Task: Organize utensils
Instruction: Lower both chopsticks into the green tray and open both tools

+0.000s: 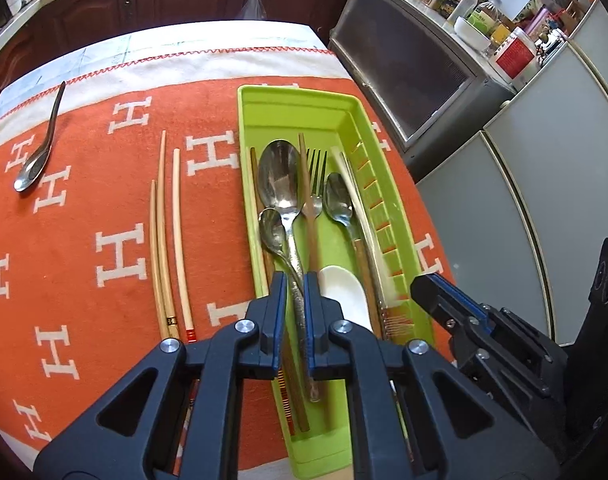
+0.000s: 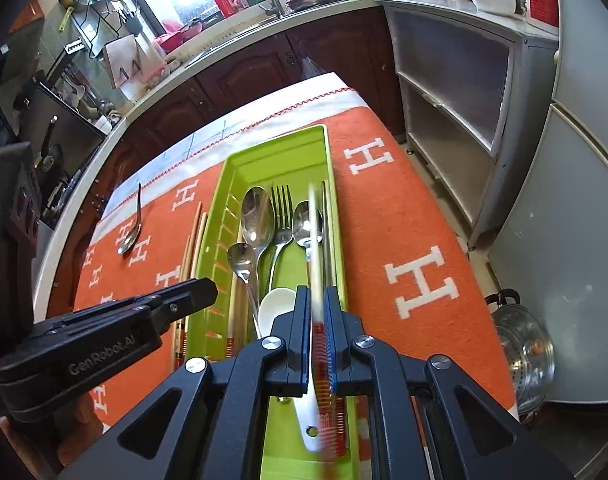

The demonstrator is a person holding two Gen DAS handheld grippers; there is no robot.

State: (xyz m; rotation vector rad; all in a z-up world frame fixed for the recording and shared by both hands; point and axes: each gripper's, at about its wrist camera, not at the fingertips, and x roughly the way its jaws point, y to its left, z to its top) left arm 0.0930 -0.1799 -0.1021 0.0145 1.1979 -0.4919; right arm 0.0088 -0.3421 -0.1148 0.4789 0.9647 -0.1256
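- The right gripper (image 2: pixel 315 312) is clamping a pale chopstick (image 2: pixel 312 240) over the green tray (image 2: pixel 239 160), lowering it in.
- The left gripper (image 1: pixel 293 296) is hovering empty, jaws together.
- Likely next: releasing, then fetching the loose chopsticks (image 1: pixel 165 240) and spoon (image 1: pixel 39 152) on the orange cloth (image 1: pixel 103 160).

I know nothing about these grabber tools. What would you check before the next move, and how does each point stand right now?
1. Grip on the piece in hand: ok. The right gripper is shut on the striped end of a pale chopstick.
2. Chopstick lined up with the green tray: ok. It runs along the tray's right side.
3. Chopstick resting on the tray floor: cannot tell, because it is blurred.
4. Other tool free: ok. The left gripper is shut, with nothing apparently in it.
5. Grippers apart: ok. There is a gap between them.
6. Everything sorted: not ok. Three chopsticks and a spoon lie outside the tray.
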